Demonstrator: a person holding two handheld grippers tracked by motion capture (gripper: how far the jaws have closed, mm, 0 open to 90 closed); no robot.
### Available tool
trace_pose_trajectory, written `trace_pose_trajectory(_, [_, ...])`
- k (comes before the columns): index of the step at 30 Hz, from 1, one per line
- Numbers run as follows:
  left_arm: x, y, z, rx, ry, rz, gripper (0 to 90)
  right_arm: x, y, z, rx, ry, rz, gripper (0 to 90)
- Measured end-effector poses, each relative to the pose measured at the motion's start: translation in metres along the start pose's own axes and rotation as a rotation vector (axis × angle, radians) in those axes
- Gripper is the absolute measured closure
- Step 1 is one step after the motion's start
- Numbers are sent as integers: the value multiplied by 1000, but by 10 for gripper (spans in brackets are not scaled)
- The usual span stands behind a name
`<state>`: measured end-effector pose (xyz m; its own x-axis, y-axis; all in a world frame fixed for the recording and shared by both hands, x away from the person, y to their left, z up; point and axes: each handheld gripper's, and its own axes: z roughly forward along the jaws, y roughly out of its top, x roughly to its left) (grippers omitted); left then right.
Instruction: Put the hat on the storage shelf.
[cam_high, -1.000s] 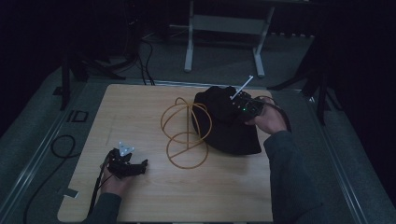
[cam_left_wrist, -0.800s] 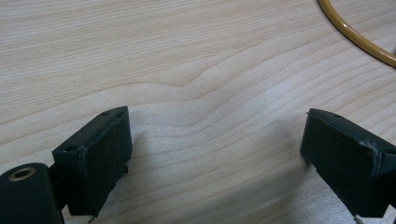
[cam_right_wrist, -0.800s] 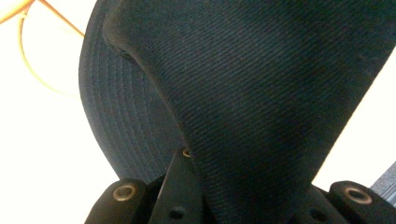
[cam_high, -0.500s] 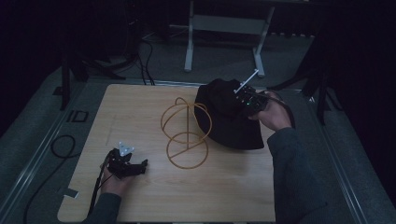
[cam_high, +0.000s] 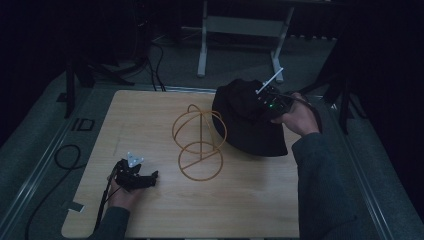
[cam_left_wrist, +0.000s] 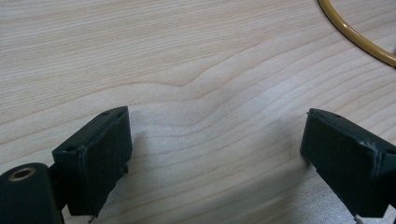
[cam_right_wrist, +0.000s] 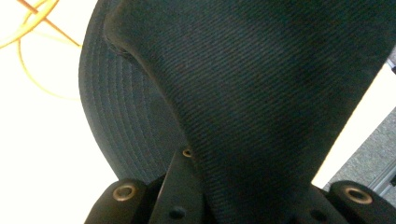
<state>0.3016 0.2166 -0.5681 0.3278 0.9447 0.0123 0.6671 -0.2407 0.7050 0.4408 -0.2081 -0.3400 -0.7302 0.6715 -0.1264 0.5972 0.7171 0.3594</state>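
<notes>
A black bucket hat (cam_high: 250, 127) lies at the right of the wooden table (cam_high: 150, 125), its brim against the gold wire hat stand (cam_high: 199, 142) in the middle. My right gripper (cam_high: 262, 106) sits on the hat's crown, shut on a fold of its fabric. In the right gripper view the dark twill of the hat (cam_right_wrist: 261, 93) runs down between the jaws of the right gripper (cam_right_wrist: 233, 203), with the stitched brim to the left and the wire stand (cam_right_wrist: 32, 18) beyond. My left gripper (cam_high: 149, 177) rests at the front left, open over bare wood (cam_left_wrist: 217, 154).
A curve of the gold wire base ring (cam_left_wrist: 357, 35) shows at the top right of the left gripper view. A metal frame (cam_high: 240, 30) stands on the floor behind the table. A black cable (cam_high: 65, 160) loops on the floor at the left.
My right gripper has drawn the hat's crown slightly up and toward the far right, shifting the hat a little away from the stand. The left gripper has stayed put.
</notes>
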Motion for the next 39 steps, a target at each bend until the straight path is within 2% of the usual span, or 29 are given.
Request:
trace_pose_trajectory(28, [0,0,0,-2,0,1,94,-8,0,-30,-16,-16,-3,880])
trace_pose_trajectory(36, [0,0,0,0,0,2,94,-11,-1,-41,-31,-10,-13,879])
trace_pose_trajectory(39, [0,0,0,0,0,2,94,-13,-3,-45,-47,15,-10,879])
